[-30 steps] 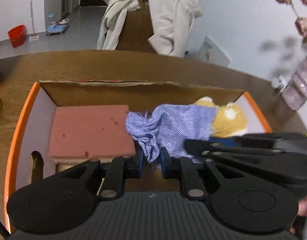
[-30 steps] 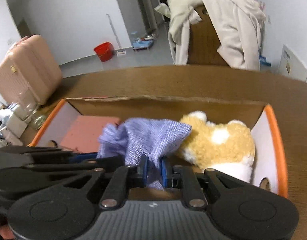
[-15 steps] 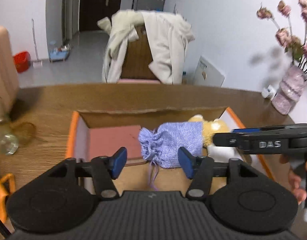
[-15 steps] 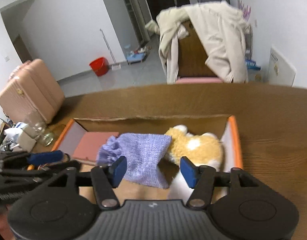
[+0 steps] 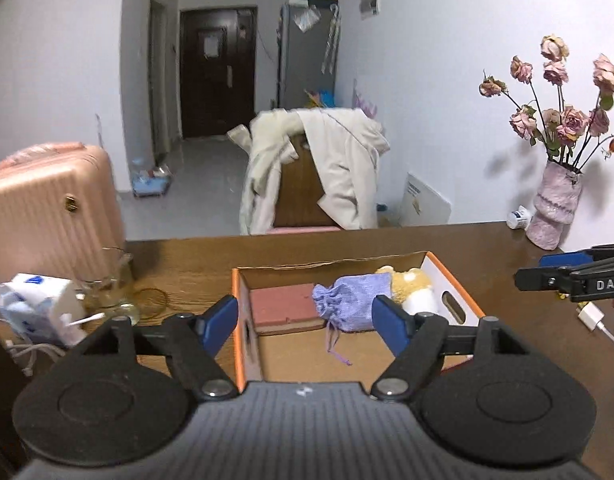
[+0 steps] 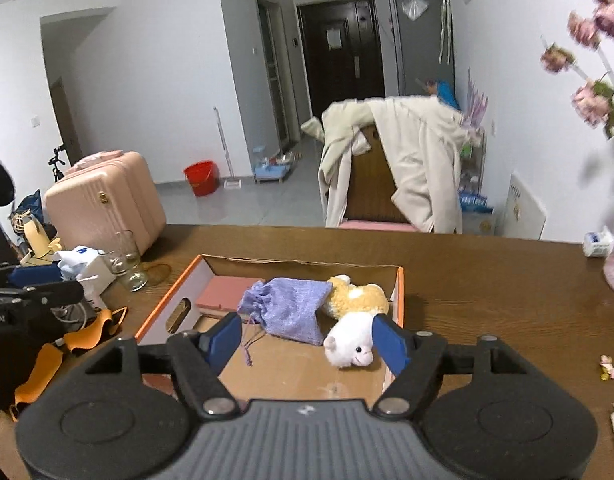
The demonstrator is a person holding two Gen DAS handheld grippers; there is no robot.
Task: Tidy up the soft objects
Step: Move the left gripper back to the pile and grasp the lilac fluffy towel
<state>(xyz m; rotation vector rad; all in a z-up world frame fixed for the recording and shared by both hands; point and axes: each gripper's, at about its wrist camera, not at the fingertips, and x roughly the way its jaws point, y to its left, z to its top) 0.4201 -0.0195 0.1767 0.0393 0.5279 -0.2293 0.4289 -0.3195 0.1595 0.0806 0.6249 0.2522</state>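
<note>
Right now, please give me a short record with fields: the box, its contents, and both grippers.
box: open cardboard box with orange rim, on wooden table
contents: pink foam block left, purple drawstring pouch middle, plush toy right, pouch overlapping toy
left gripper: open, empty
right gripper: open, empty

Left tongs [image 5: 305,326], right tongs [image 6: 307,338]: both spread wide, empty, level.

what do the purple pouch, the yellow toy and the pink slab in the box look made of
Lilac drawstring pouch: coarse woven cloth, matte; the weave and gathered neck show. Yellow-and-white stuffed animal: fuzzy plush pile. Flat pink slab: probably foam or sponge, dull with slightly speckled surface. Orange-rimmed box: cardboard, raw brown floor.
</note>
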